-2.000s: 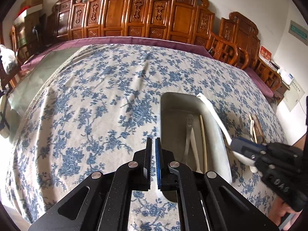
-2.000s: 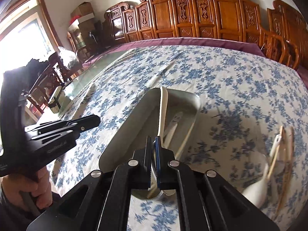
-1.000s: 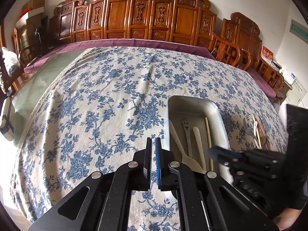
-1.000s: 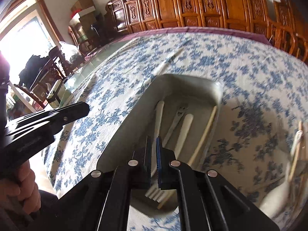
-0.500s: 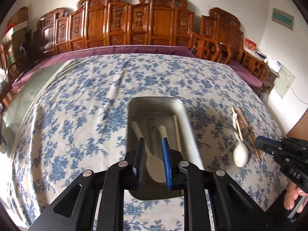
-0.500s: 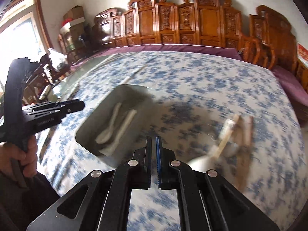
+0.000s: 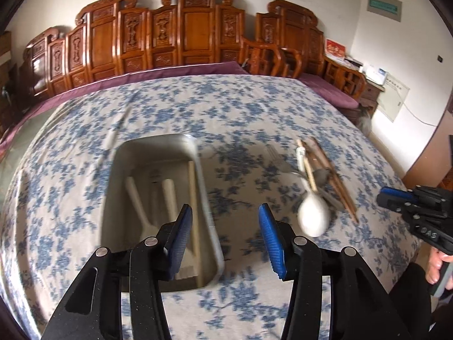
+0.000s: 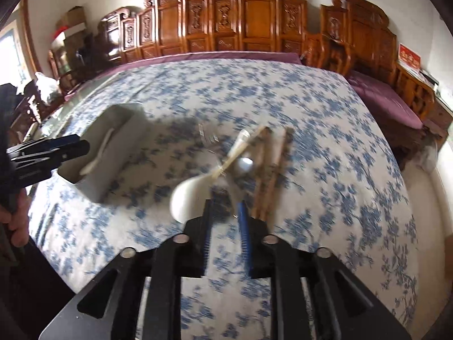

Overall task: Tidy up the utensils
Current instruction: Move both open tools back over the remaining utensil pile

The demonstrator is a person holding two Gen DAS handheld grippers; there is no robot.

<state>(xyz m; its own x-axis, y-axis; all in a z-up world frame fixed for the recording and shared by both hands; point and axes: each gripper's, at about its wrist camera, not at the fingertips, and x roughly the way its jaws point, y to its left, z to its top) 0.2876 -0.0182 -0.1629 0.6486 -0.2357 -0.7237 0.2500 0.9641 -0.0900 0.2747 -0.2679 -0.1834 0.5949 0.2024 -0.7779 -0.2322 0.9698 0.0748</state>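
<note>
Big surface [image 7: 226, 107] under a blue floral cloth, carved wooden chairs [image 7: 198, 34] along the far wall. Grey tray [image 7: 119, 170] sits left of centre on the cloth, already holding two white spoons [image 7: 136, 198], a light chopstick [image 7: 192, 198] and what looks like a metal utensil, blurred. Loose pile [image 8: 254, 158] still on the cloth, well right of the tray: white spoon [image 7: 311, 218], brown chopsticks [image 7: 331, 170], a pale chopstick across them, a fork, hard to make out.

Left hand-held gripper [image 7: 225, 232] jaws spread wide, nothing between them, hovering over the tray's right rim. Right hand-held gripper [image 8: 225, 221] partly parted, empty, pointing at the near end of the pile just beside the white spoon's bowl.

Step in hand, my guess: pick the next utensil from the pile. Do it well: take one piece only, go for the spoon handle or a single chopstick end, since the pieces overlap and a wide bite could drag neighbours. Frames are motion-blurred, so settle before closing.

Versus half a second ago: left jaws were only slightly parted, now wide. Right jaws were pressed together and farther from the pile, now parted and right at it.
</note>
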